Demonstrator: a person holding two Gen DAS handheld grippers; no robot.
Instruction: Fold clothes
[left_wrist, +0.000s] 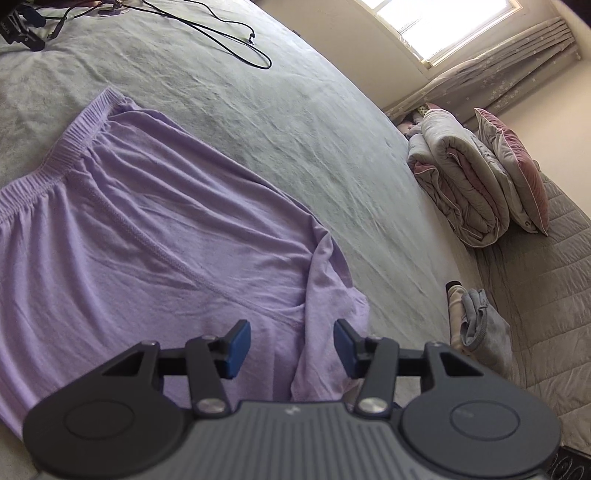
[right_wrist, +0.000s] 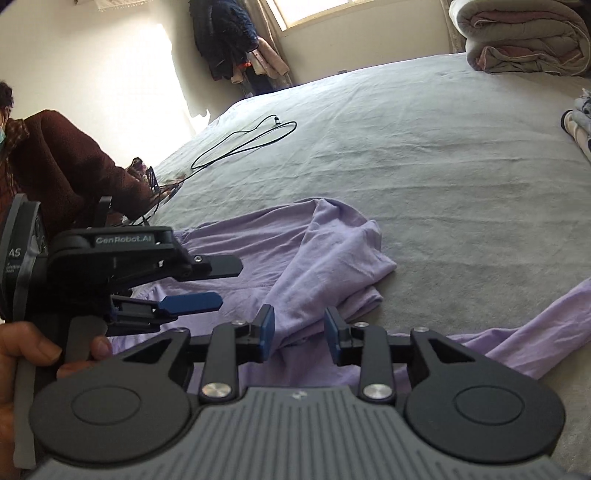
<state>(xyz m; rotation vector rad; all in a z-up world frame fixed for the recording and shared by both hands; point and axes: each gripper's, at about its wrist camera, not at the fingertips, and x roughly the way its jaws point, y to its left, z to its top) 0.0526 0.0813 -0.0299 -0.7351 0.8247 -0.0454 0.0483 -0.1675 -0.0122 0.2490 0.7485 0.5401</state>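
Left tongs (left_wrist: 291, 343) agape, lilac trousers (left_wrist: 147, 229) — grey bedsheet (left_wrist: 277, 110), sunlit window (left_wrist: 443, 26)

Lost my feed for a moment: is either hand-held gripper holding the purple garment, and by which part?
Nothing is held. The left hand-held gripper and right hand-held gripper are both open above the purple garment.

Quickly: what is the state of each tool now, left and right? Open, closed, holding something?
Left tool: open, holding nothing, above the purple garment.
Right tool: open, holding nothing, above the same garment.
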